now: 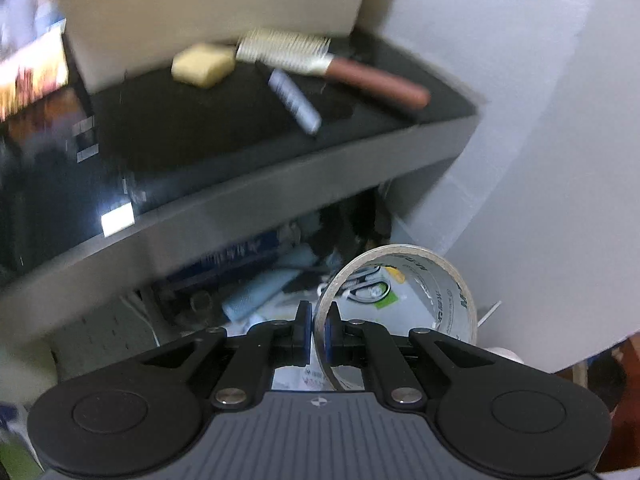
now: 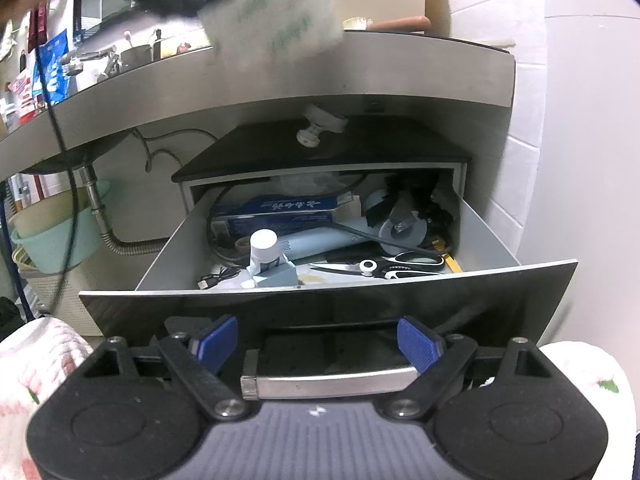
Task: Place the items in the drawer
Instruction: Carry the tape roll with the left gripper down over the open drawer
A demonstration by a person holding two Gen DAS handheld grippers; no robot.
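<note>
My left gripper [image 1: 318, 320] is shut on the rim of a roll of clear tape [image 1: 404, 284] and holds it in the air over the open drawer. In the right wrist view the tape roll [image 2: 272, 16] shows blurred at the top, above the counter edge. The drawer [image 2: 488, 236] stands pulled out and holds scissors [image 2: 384, 266], a white-capped bottle [image 2: 263, 250], a blue box [image 2: 276, 208] and a pale blue tube [image 2: 320, 242]. My right gripper [image 2: 318, 346] is open, its blue pads either side of the drawer's metal handle [image 2: 328, 382].
On the dark countertop [image 1: 200, 128] lie a yellow sponge [image 1: 202, 65], a brush with a brown handle [image 1: 332, 62], a marker [image 1: 294, 100] and a cream tub [image 1: 208, 4]. A white tiled wall [image 2: 580, 120] is on the right. A teal basin [image 2: 52, 236] and hose sit left under the counter.
</note>
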